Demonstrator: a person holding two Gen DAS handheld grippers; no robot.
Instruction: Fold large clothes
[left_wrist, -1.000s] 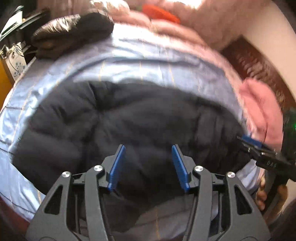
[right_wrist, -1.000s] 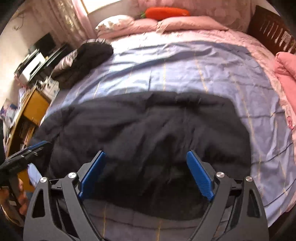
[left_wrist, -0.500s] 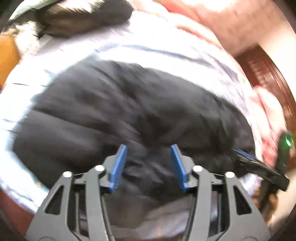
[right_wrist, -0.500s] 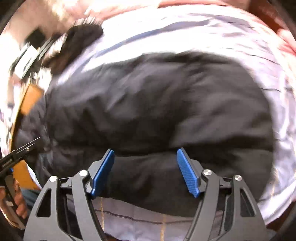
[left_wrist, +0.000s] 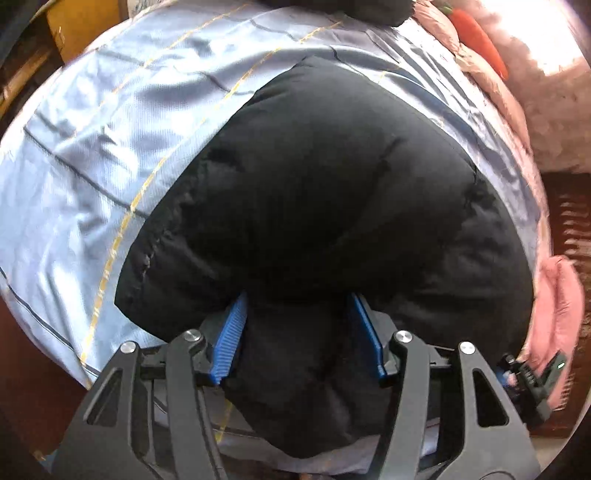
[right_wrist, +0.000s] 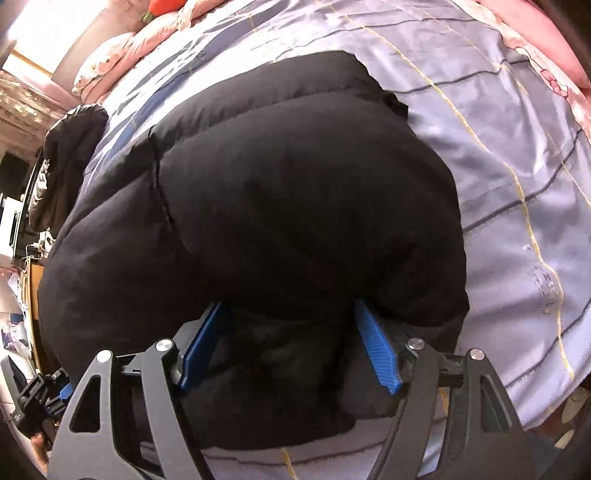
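Free room: bare blue sheet (left_wrist: 92, 155) lay open to the left of the black jacket (left_wrist: 332, 192) and beyond its far edge; more open sheet ran along the jacket's right side in the right wrist view.

Obstacles: the puffy jacket bulged over the blue pads of the left claw (left_wrist: 299, 332) and the right claw (right_wrist: 291, 343), filling the gap between each pair. A dark heap of clothing (right_wrist: 62, 162) sat at the bed's far left corner. Pink bedding (left_wrist: 557, 306) crowded the right edge. Pillows (right_wrist: 107, 62) and an orange carrot toy (left_wrist: 480, 37) lined the head of the bed.
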